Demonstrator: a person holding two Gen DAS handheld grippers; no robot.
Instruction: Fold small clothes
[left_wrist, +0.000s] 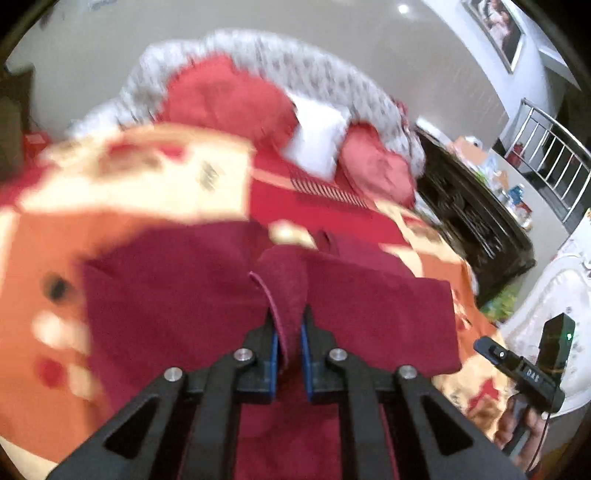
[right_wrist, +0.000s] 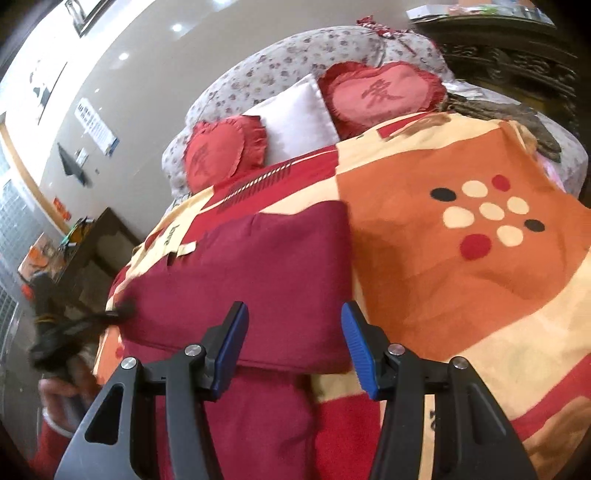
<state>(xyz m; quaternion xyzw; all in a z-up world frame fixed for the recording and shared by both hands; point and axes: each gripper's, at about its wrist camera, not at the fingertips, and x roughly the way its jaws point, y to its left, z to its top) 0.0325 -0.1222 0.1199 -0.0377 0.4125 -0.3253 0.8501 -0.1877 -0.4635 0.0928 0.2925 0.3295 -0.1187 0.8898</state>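
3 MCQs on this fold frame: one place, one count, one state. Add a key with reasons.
1. Where does the maroon garment lie?
A. on the patterned bedspread
B. on the floor
C. on the dark cabinet

2. How many heart-shaped cushions are at the headboard?
A. one
B. two
C. four

3. What state is the left gripper in?
A. wide open
B. shut on a fold of the garment
C. shut on nothing

Key:
1 A, bedspread shows around it.
2 B, one cushion and another flank the white pillow.
3 B, cloth is pinched between its pads.
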